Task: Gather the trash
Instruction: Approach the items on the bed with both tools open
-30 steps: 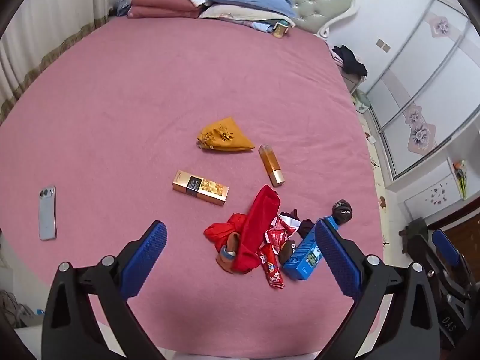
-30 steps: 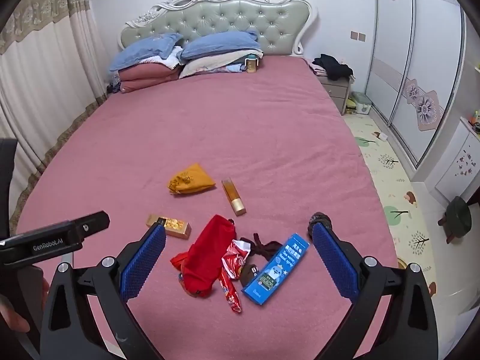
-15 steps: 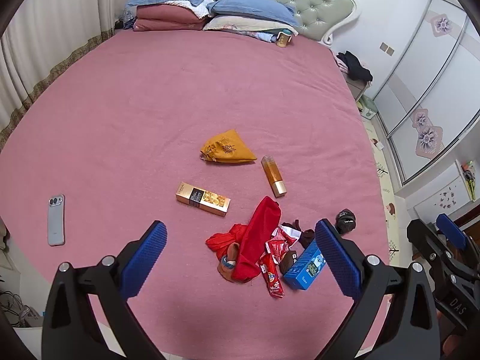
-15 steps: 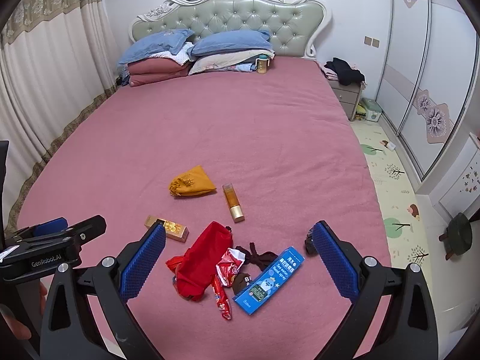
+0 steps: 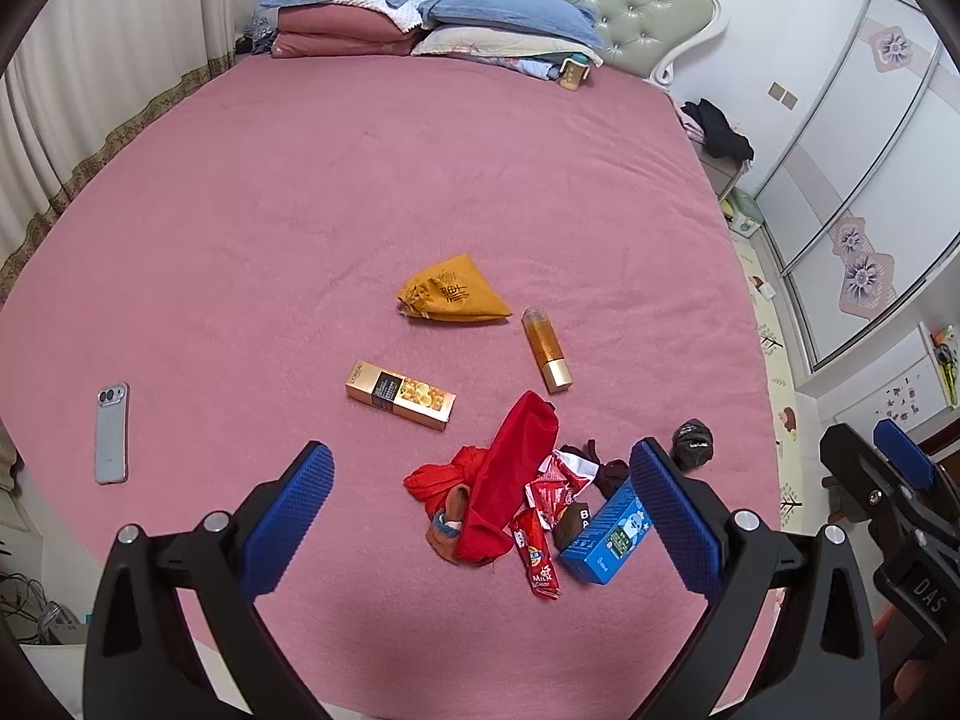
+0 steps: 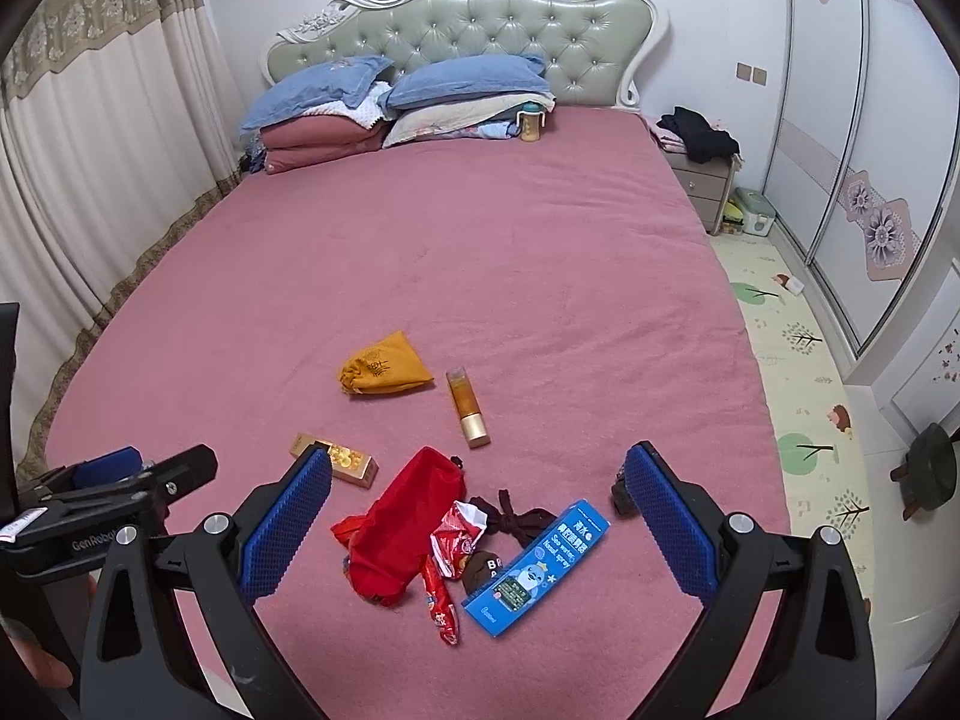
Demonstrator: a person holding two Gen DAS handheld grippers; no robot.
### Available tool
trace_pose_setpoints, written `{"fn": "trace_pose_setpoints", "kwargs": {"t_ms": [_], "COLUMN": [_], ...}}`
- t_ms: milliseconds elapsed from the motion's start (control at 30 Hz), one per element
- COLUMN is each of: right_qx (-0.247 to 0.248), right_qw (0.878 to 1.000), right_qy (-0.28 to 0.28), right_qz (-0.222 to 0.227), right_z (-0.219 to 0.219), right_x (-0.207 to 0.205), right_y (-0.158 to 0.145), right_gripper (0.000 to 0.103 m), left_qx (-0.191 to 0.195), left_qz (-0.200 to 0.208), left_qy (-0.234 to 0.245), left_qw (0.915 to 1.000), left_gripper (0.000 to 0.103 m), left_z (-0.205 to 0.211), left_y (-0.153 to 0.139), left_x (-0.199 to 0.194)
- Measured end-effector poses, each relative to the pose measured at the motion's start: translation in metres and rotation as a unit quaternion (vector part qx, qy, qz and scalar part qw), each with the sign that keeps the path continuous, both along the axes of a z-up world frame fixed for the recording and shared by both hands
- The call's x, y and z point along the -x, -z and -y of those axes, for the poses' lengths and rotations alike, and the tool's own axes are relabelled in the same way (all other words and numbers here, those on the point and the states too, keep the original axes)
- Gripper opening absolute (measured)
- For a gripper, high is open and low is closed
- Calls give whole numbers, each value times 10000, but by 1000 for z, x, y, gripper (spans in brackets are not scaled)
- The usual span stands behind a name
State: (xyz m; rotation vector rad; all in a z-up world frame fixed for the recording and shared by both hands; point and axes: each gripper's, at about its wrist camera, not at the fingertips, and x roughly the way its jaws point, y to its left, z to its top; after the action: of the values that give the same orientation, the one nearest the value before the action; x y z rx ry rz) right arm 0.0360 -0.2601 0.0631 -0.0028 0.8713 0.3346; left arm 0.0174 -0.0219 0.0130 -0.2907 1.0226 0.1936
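Both grippers hover over the foot of the pink bed (image 5: 360, 192), the left gripper (image 5: 480, 519) and the right gripper (image 6: 477, 525) each with jaws spread wide and nothing between the blue pads. Nearest them lies the little heap of rubbish. A red candy wrapper (image 5: 537, 552) reading "MILK CANDY" stretches lengthwise toward the bed's foot, with a torn red-and-white wrapper (image 6: 459, 534) just above it. Touching that on the right, a blue nasal spray box (image 6: 537, 567) lies flat, its long axis running diagonally from near-left to far-right, printed "Sea water Nasal spray" with a cartoon figure. A small dark item with the letters "B" and "A" (image 6: 483, 567) peeks out beside it, and a dark crumpled scrap (image 6: 516, 519) lies just behind. To the left sprawls a red cloth bag (image 6: 408, 525), pointing up the bed. A small black bundle (image 5: 693, 444) sits apart near the right edge. Further on, a gold L'Oréal carton (image 5: 399, 394) lies slantwise, and an amber bottle with a gold cap (image 5: 546, 349) points its cap toward the foot. Beyond is a mustard drawstring pouch (image 5: 453, 294). A grey phone (image 5: 112, 432) rests face down far left. At the head, blue pillows (image 6: 462, 81) and a handled bottle (image 6: 529, 120).
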Motion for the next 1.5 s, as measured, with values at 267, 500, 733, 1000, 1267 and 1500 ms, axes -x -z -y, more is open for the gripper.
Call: {"fn": "trace_pose_setpoints", "kwargs": {"t_ms": [267, 500, 733, 1000, 1267, 1500], "right_qx": [-33, -44, -66, -115, -123, -127], "right_qw": [9999, 9997, 9996, 9992, 9987, 9981], "right_qy": [-50, -92, -129, -143, -179, -172], "right_qz": [-96, -204, -246, -365, -467, -575], "right_z": [0, -4, -6, -8, -10, -12], "right_x": [-9, -18, -26, -38, -49, -59], "right_y": [7, 14, 19, 26, 33, 41], "right_gripper": [94, 94, 94, 94, 94, 94], "left_qx": [39, 100, 104, 169, 236, 341], "left_qz": [-112, -209, -278, -400, -516, -658], "left_qy": [-29, -69, -106, -139, -174, -238], "left_qw": [9999, 9997, 9995, 9990, 9982, 9970], "left_gripper": [99, 99, 99, 99, 99, 99], "left_z": [1, 0, -3, -7, -9, -13], "left_y": [6, 12, 17, 24, 31, 42], "left_x": [-9, -17, -25, -36, -45, -55]}}
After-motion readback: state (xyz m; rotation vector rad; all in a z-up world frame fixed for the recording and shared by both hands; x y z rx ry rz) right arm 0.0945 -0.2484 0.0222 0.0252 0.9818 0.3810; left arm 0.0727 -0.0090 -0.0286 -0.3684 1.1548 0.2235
